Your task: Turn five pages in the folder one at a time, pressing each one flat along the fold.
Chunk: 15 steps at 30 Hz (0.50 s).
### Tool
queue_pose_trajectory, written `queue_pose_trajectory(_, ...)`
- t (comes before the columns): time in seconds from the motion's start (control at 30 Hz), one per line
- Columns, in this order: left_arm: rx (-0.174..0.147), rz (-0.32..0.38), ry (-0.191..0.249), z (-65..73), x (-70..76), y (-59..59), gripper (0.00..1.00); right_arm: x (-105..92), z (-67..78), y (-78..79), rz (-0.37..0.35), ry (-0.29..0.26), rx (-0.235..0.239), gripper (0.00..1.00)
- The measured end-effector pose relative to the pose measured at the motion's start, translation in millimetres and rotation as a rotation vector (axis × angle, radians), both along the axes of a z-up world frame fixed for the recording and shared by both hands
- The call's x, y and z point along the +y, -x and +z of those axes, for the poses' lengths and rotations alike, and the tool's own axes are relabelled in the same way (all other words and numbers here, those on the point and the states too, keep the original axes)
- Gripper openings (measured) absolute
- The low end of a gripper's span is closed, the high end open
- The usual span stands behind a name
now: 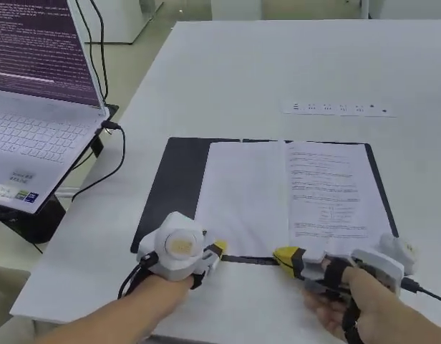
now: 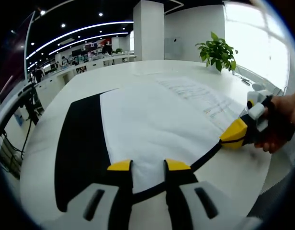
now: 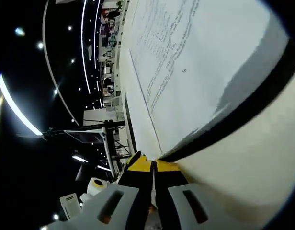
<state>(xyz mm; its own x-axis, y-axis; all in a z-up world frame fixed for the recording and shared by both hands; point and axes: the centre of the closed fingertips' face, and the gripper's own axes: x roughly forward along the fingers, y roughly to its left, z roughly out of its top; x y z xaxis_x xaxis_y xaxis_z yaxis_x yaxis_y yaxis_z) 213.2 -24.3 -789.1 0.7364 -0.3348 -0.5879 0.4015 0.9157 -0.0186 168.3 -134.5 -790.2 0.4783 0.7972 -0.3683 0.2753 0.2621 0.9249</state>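
An open black folder (image 1: 174,188) lies flat on the white table, with a blank page (image 1: 242,195) on the left and a printed page (image 1: 328,190) on the right. My left gripper (image 1: 216,249) rests at the folder's near edge below the blank page (image 2: 152,120), its jaws a little apart with nothing between them (image 2: 147,165). My right gripper (image 1: 283,256) sits at the near edge close to the fold, tilted on its side. Its jaws are pressed together on nothing (image 3: 152,166), just off the printed page (image 3: 186,62). It also shows in the left gripper view as the right gripper (image 2: 235,133).
An open laptop (image 1: 34,107) stands on a raised stand at the left, with a cable (image 1: 114,168) trailing beside the table. A white strip with small marks (image 1: 338,109) lies beyond the folder. A potted plant (image 2: 217,50) stands far off. The table's near edge is just under my hands.
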Motion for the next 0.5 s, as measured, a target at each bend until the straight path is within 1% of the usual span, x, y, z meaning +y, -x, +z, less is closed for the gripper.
queue_pose_trajectory(0.03,0.003,0.002,0.000,0.2,-0.1,-0.2,0.24,0.1,-1.3,4.4,-0.004,0.001,0.014,0.00)
queue_pose_trajectory(0.1,0.018,0.003,-0.011,1.0,-0.9,-1.0,0.24,1.6,9.2,8.9,-0.034,-0.041,0.007,0.00)
queue_pose_trajectory(0.13,0.025,0.006,-0.014,1.1,-0.9,-1.3,0.24,1.1,14.4,11.1,-0.037,-0.043,-0.003,0.00)
queue_pose_trajectory(0.17,0.037,0.014,-0.015,1.3,-0.8,-0.7,0.23,1.7,19.8,12.2,-0.034,-0.044,-0.018,0.00)
queue_pose_trajectory(0.2,0.061,0.025,-0.024,1.3,0.5,1.7,0.22,2.1,28.0,14.4,-0.024,-0.042,-0.036,0.00)
queue_pose_trajectory(0.23,0.080,0.040,-0.022,2.0,2.0,3.4,0.21,1.5,33.4,15.6,-0.017,-0.036,-0.057,0.00)
queue_pose_trajectory(0.27,0.085,0.058,-0.007,4.4,2.5,4.5,0.20,0.3,39.6,16.6,-0.011,-0.029,-0.082,0.00)
queue_pose_trajectory(0.33,0.064,0.063,0.032,15.4,0.1,6.4,0.21,-5.8,54.6,19.4,0.003,0.011,-0.149,0.00)
queue_pose_trajectory(0.37,0.057,0.068,0.053,24.0,0.6,9.5,0.21,-11.7,63.9,20.7,0.008,0.045,-0.192,0.00)
queue_pose_trajectory(0.43,0.049,0.076,0.073,36.2,2.0,13.9,0.20,-21.5,77.0,21.0,0.001,0.090,-0.258,0.00)
queue_pose_trajectory(0.47,0.023,0.072,0.090,48.6,2.0,16.6,0.20,-30.5,85.7,21.9,-0.001,0.121,-0.296,0.00)
queue_pose_trajectory(0.5,0.010,0.078,0.119,60.7,2.6,20.8,0.20,-39.8,95.4,21.9,-0.020,0.145,-0.335,0.00)
